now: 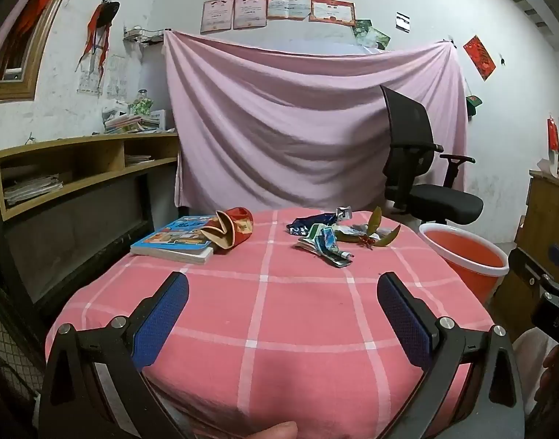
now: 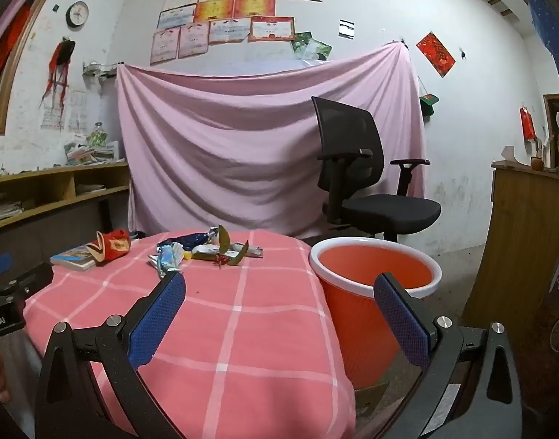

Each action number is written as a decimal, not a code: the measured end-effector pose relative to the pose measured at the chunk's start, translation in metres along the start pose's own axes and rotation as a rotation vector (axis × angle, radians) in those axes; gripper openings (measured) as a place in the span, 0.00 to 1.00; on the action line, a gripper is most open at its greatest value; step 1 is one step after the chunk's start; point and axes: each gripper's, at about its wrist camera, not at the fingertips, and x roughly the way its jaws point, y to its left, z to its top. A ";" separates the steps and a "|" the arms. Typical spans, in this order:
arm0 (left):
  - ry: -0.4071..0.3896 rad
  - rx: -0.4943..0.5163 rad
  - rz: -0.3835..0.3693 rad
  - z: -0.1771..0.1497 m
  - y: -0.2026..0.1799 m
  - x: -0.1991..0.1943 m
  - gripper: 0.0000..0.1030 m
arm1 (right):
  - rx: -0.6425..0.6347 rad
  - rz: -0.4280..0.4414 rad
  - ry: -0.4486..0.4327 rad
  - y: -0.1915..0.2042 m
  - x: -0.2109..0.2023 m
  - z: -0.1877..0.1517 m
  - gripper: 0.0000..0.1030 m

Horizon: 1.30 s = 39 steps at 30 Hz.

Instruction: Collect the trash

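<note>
A pile of trash (image 1: 328, 236) lies at the far side of the pink checked table (image 1: 279, 314): crumpled wrappers, a dark blue bag and a leafy twig (image 1: 376, 232). It also shows in the right wrist view (image 2: 206, 250). An orange bin (image 2: 371, 292) with a white rim stands on the floor right of the table; it also shows in the left wrist view (image 1: 466, 259). My left gripper (image 1: 283, 285) is open and empty over the table's near half. My right gripper (image 2: 279, 289) is open and empty, over the table's right edge and the bin.
A book (image 1: 175, 241) and a red tipped-over holder (image 1: 231, 230) lie at the table's far left. A black office chair (image 2: 360, 183) stands behind the bin before a pink sheet. Wooden shelves (image 1: 78, 172) run along the left, a wooden cabinet (image 2: 517, 237) on the right.
</note>
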 end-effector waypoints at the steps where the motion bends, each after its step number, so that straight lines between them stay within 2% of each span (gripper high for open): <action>1: -0.002 0.002 0.001 0.000 0.000 0.000 0.98 | 0.002 0.001 0.001 0.000 0.000 0.000 1.00; 39: -0.014 -0.006 0.019 0.004 0.008 -0.007 0.98 | 0.015 0.004 0.012 -0.003 0.004 0.000 1.00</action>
